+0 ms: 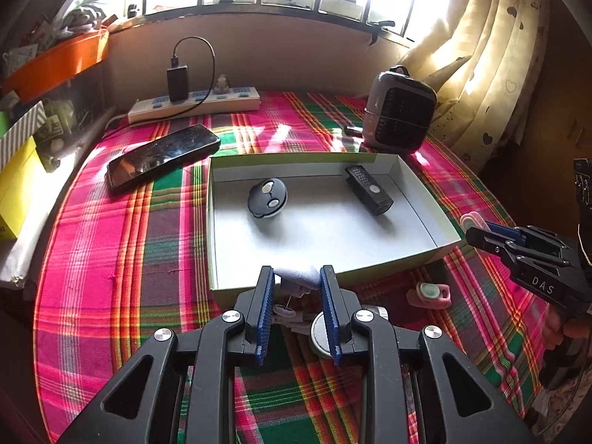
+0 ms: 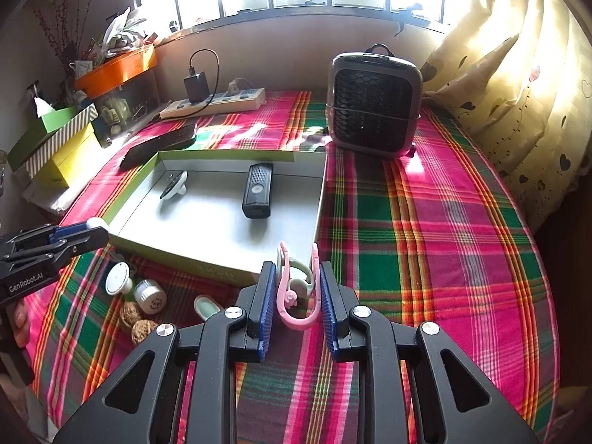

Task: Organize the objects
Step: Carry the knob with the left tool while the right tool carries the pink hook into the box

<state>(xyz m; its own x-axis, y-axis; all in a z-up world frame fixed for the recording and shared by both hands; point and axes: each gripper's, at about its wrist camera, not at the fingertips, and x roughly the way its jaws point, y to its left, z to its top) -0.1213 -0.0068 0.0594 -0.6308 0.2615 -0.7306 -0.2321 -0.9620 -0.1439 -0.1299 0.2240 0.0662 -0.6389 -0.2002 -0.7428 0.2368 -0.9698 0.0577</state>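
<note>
A shallow white box with green sides lies on the plaid cloth. In it lie a round black device and a black rectangular device. My left gripper is shut on a small pale object at the box's near edge; it shows in the right wrist view. My right gripper is shut on a pink and pale green clip by the box's near right corner; it shows in the left wrist view.
A phone, power strip and small heater stand beyond the box. Small white jars, two walnuts and a pink item lie in front of the box. Boxes line the left.
</note>
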